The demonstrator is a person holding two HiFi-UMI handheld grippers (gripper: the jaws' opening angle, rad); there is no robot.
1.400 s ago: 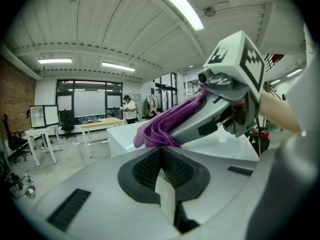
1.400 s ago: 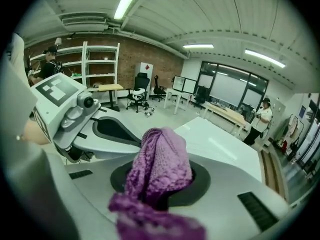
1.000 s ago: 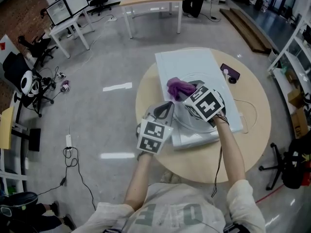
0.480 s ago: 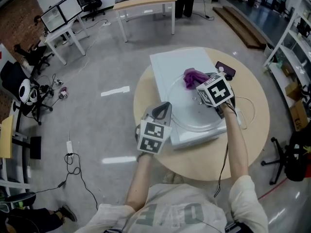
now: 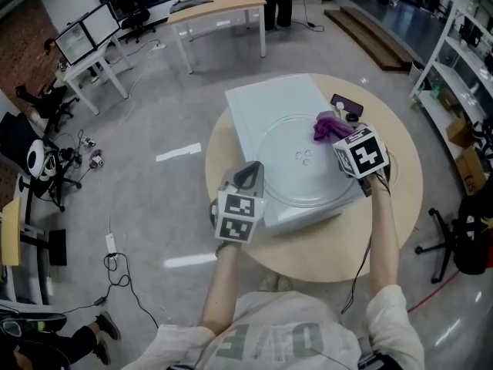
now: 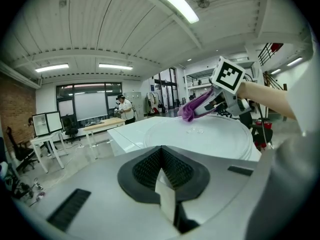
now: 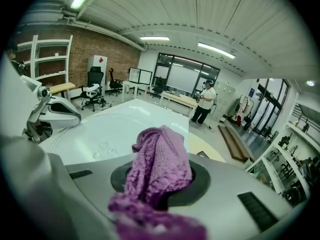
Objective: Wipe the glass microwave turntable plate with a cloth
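- Your right tool [image 5: 340, 135] is clamped on the purple cloth [image 5: 330, 126]. The cloth fills the gap between the jaws and bunches out past their tips.
- The cloth sits at the far right rim of the glass plate [image 5: 293, 185], at the glass surface and just beside a dark phone [image 5: 345, 106].
- Your left tool [image 5: 252, 177] has its jaws pressed together. A pale sliver shows at the seam, and you cannot tell what it is.
- The left tool is at the near left of the plate, tips pointing across it toward the right tool, and the two are well apart.
- The plate lies flat on a white slab [image 5: 266, 102] and covers most of its near half. The three small hub bumps at its centre are bare.
- The slab rests on a round wooden worktop [image 5: 331, 245], set at an angle, with one far corner reaching the worktop's edge.
- Your right forearm reaches in along the worktop's right side and your left along the near left edge.
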